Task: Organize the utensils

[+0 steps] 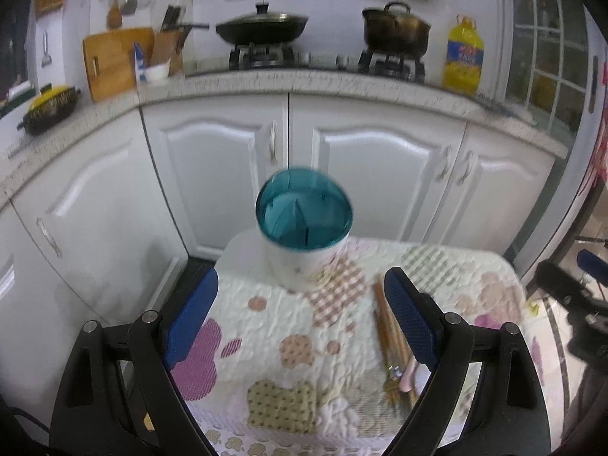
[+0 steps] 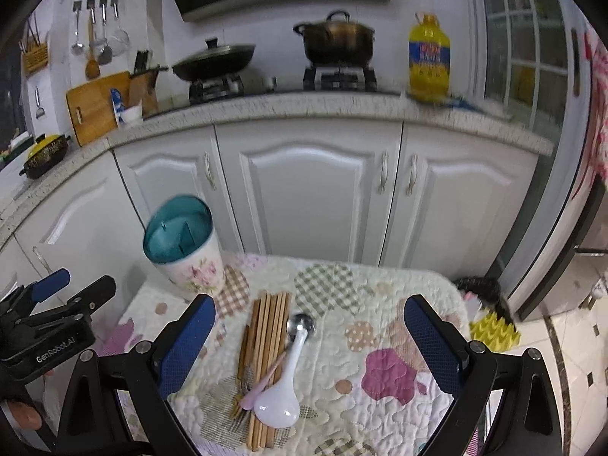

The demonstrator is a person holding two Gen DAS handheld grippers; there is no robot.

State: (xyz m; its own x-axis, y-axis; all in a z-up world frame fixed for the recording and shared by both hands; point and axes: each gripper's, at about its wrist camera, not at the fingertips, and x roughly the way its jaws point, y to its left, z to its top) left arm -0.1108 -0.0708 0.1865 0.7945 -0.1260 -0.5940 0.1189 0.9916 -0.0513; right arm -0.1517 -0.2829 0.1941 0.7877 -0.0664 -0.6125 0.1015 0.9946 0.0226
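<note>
A: We start at our right gripper (image 2: 309,326): blue pads spread wide, nothing between them, hanging above the quilted table cover (image 2: 383,319).

B: And right under that gap we see the utensils. A bundle of wooden chopsticks (image 2: 266,326) lies lengthwise, with a white ladle (image 2: 283,391) just beside it on the right, its bowl toward us.

A: We spot a metal spoon (image 2: 302,325) at the far end of the ladle's handle, touching it. A pink utensil (image 2: 262,383) crosses the chopsticks; what kind, we cannot tell.

B: Over to our left gripper (image 1: 302,315): its fingers gape wide too, holding nothing.

A: Beyond those fingers stands the holder (image 1: 304,228), upright at the far edge of the table, teal rim, white floral body, dividers inside. We see no utensils in it.

B: From this side the chopsticks (image 1: 383,323) run just inside the right-hand finger.

A: Further out we have white cabinets (image 2: 304,186), then the counter with a wok (image 2: 212,62), a pot (image 2: 338,41) and a yellow oil bottle (image 2: 428,59)
</note>
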